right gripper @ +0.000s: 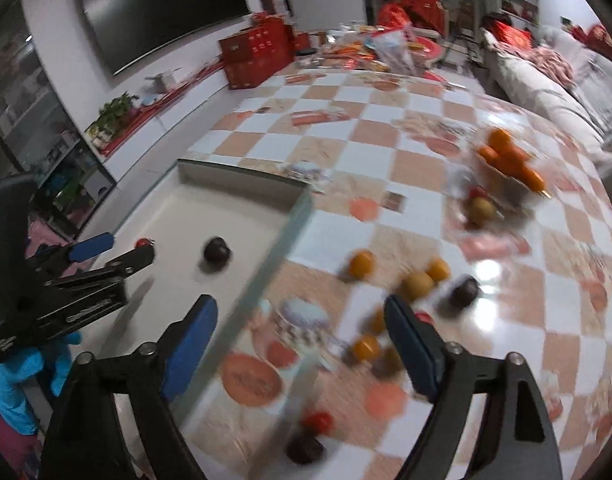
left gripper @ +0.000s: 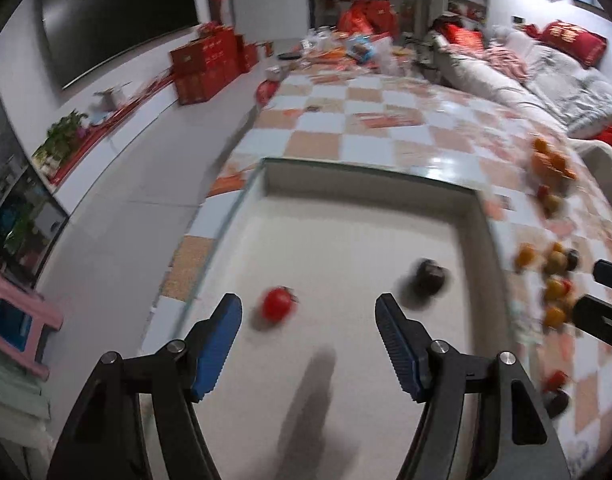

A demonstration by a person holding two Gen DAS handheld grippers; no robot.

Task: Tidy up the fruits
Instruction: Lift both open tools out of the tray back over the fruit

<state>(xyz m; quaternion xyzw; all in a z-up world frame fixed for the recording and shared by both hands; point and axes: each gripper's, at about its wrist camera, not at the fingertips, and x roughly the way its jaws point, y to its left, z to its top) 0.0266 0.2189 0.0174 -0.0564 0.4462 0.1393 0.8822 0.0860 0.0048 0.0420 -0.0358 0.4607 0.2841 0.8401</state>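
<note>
A shallow white tray (left gripper: 472, 216) lies on the checked table; its rim also shows in the right wrist view (right gripper: 293, 216). In it are a red tomato (left gripper: 278, 305) and a dark round fruit (left gripper: 428, 278), which also shows in the right wrist view (right gripper: 216, 252). My left gripper (left gripper: 308, 344) is open and empty over the tray, just short of the tomato. My right gripper (right gripper: 299, 344) is open and empty above the table beside the tray. Small orange fruits (right gripper: 362, 264), a tan fruit (right gripper: 416, 285) and a dark fruit (right gripper: 464, 290) lie loose ahead of it.
A pile of oranges (right gripper: 510, 160) sits on the table's far right. A red and a dark fruit (right gripper: 310, 436) lie near the front edge. Red boxes (left gripper: 205, 68) stand on a low cabinet to the left. A sofa (left gripper: 546, 76) borders the right side.
</note>
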